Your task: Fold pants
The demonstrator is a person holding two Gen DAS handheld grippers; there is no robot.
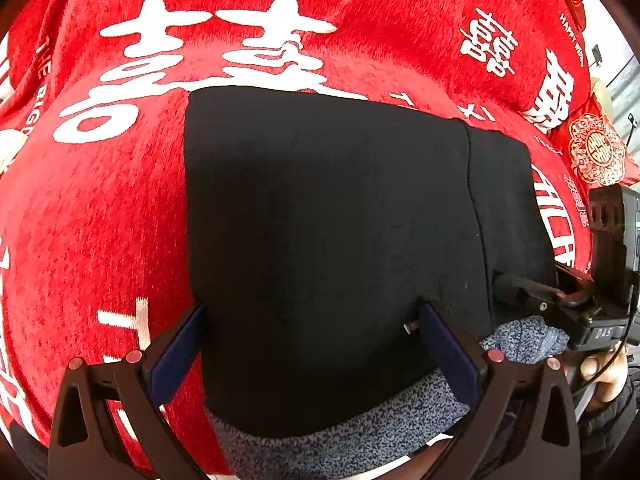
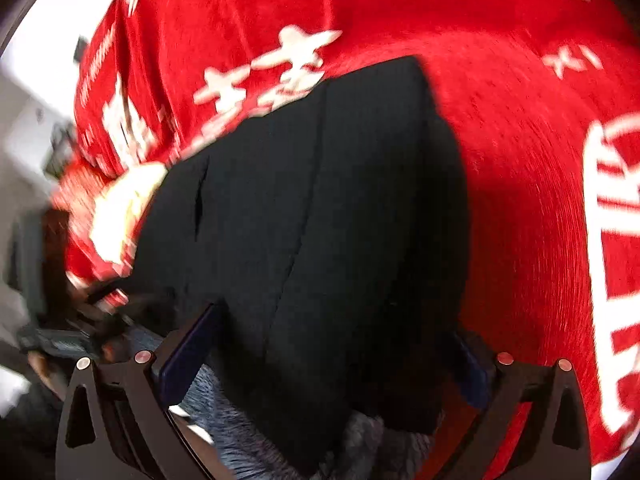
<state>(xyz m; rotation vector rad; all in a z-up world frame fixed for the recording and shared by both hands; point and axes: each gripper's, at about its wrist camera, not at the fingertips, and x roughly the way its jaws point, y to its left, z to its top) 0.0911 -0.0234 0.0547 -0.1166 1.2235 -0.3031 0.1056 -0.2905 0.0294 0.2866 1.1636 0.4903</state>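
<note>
We hold both the left gripper (image 1: 312, 316) and right gripper (image 2: 340, 320) spread wide over the folded black pants (image 1: 328, 240) on the red blanket (image 1: 100, 208).

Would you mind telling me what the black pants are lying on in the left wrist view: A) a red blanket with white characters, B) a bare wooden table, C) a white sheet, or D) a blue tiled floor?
A: the black pants rest on a red blanket printed with large white characters, which shows on every side beyond the open left tool.
</note>
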